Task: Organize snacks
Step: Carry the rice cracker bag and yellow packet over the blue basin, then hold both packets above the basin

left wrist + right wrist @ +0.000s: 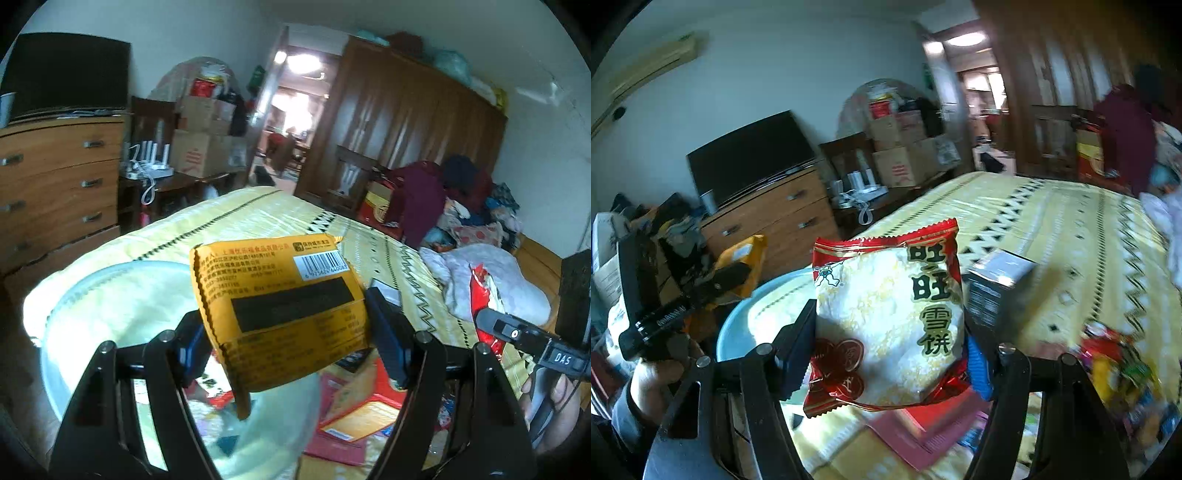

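Count: two grippers (291,350) (890,354), one orange packet (280,314), one red-white packet (886,325), one basin (738,328), one box (997,284).

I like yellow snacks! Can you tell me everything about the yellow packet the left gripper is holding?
The yellow packet is a puffy, shiny plastic snack pouch with crimped edges. Its back faces the camera: small Chinese print, a white barcode label near the top and a black rectangle across the middle. It is sealed, tilted a little, and lifted off the bed. The left gripper pinches it from both sides, above the pale blue basin. Nothing else touches it.
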A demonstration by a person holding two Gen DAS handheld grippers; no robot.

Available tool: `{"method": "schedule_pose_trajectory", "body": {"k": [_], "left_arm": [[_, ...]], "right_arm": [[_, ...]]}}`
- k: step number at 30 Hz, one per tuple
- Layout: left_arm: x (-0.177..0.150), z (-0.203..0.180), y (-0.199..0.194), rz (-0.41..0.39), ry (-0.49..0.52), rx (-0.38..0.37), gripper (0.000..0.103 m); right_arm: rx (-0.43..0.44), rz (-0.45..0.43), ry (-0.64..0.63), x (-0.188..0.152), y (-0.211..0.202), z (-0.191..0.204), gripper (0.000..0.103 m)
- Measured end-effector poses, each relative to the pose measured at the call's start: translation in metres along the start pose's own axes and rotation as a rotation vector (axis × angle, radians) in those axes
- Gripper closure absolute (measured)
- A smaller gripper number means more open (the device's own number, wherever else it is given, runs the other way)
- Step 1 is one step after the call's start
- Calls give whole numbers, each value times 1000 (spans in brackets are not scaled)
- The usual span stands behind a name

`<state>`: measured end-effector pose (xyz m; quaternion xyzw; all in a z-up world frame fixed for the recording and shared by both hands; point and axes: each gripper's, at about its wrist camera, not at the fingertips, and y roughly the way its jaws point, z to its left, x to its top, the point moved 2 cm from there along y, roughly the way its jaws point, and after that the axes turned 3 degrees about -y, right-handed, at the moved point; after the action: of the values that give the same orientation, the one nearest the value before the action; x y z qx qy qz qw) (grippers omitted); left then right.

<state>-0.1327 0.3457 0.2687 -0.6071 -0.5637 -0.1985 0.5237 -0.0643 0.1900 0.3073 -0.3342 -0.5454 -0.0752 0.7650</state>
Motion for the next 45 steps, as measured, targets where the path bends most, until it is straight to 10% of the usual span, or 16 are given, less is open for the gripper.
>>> {"method": "schedule_pose_trajectory", "body": {"k": [16,45], "left_arm": [[-10,66,5,45,-98,113,27],[-24,94,28,150,-105,199,27]], "right_arm": [[167,96,-104,21,102,97,30],[218,185,-76,12,158,99,30]]}}
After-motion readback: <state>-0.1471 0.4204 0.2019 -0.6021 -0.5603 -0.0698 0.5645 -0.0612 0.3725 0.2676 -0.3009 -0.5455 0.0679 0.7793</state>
